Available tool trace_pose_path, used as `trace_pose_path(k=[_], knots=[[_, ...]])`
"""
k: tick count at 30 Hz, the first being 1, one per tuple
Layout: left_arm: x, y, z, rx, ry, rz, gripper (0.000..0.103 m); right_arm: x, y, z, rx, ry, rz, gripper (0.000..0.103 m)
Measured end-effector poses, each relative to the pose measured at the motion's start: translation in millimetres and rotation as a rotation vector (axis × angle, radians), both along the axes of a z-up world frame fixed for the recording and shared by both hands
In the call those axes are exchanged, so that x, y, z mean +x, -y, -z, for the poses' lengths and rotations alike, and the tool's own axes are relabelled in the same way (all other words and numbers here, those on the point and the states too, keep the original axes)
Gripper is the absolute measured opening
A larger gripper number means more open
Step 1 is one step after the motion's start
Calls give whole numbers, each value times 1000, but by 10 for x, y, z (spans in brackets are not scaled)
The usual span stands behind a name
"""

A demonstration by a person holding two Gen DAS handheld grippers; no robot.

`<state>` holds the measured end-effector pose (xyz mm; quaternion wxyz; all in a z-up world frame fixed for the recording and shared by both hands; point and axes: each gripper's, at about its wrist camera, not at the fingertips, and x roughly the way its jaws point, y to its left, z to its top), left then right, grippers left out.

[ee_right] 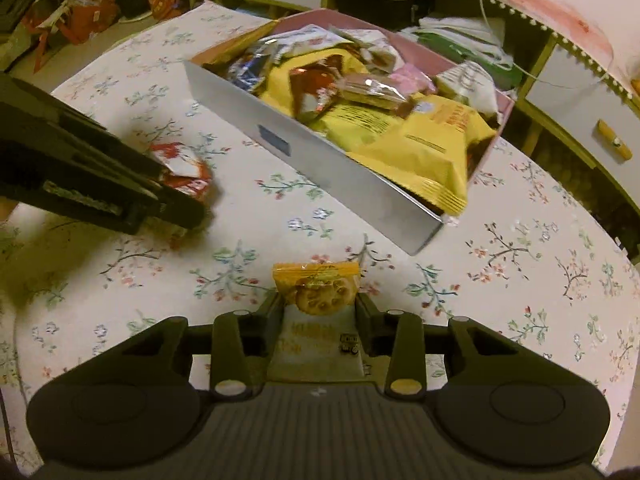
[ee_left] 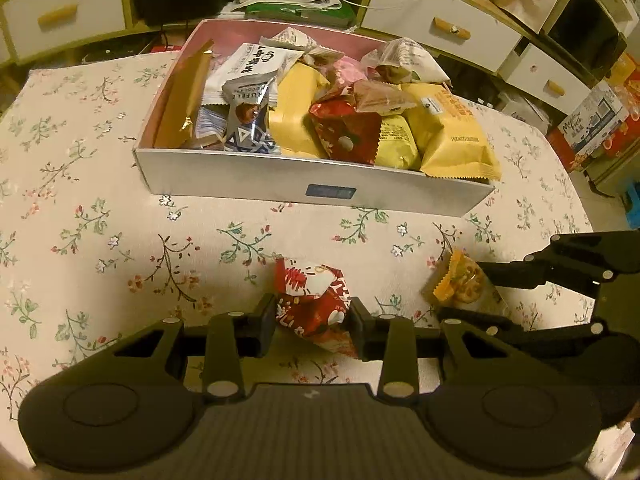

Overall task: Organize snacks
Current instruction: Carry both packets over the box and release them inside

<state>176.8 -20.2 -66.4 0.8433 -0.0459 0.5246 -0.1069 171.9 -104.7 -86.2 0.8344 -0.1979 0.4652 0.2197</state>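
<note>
Left tongs [ee_left: 311, 322] clamped on red snack packet [ee_left: 310, 296], right tongs [ee_right: 319, 312] clamped on orange cookie packet [ee_right: 316, 286], both at 6 o'clock of the snack-filled box [ee_left: 280, 178] on floral tabletop [ee_left: 120, 220].

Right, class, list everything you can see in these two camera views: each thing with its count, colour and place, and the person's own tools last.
Box: one, white outside and pink inside, on the table, heaped with snacks.
Snack packets in box: many, mostly yellow, also red, white and silver; exact count unclear.
Red snack packet: one, red and white, on the cloth in front of the box.
Biscuit packet: one, orange and clear, on the cloth, right of the red one.
Tablecloth: one, cream with flowers, covering the table.
Drawers: several, white with wooden handles, behind the table.
Left gripper: black, closed on the red snack packet.
Right gripper: black, closed on the biscuit packet.
</note>
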Motion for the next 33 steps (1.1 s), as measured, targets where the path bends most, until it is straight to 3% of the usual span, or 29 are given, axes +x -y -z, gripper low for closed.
trace_pose_path(k=[33], knots=[[-92, 113, -312, 37, 114, 38, 43, -122, -123, -418, 120, 76, 56, 35]])
